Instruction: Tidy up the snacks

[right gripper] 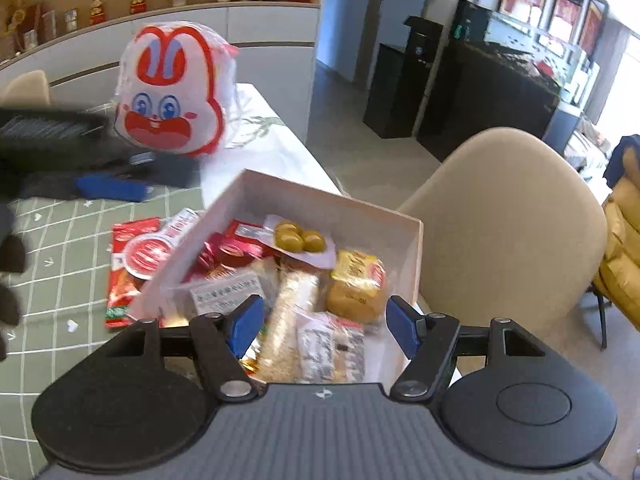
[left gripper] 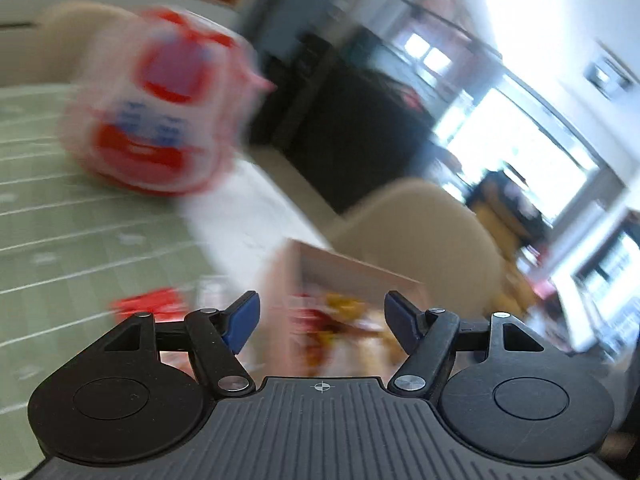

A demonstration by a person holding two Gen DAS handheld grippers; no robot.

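Note:
An open white cardboard box [right gripper: 332,196] sits at the table's right edge, filled with several wrapped snacks, among them a green olive pack [right gripper: 300,240], a yellow bun [right gripper: 356,284] and a sesame bar [right gripper: 292,304]. My right gripper [right gripper: 324,324] hovers open over the box's near end, nothing between its blue pads. A red snack packet [right gripper: 132,264] lies on the cloth left of the box. A rabbit-face bag [right gripper: 172,92] stands behind it. My left gripper [right gripper: 128,174] is open beside that bag. The left wrist view is blurred: left gripper [left gripper: 322,316] open and empty, the box [left gripper: 340,268] ahead, rabbit-face bag [left gripper: 152,112] upper left.
A green checked tablecloth [right gripper: 60,264] covers the table. A beige chair [right gripper: 508,216] stands close to the box's right side, with a yellow chair [right gripper: 624,248] farther right. A shelf with figurines [right gripper: 140,0] runs behind the table.

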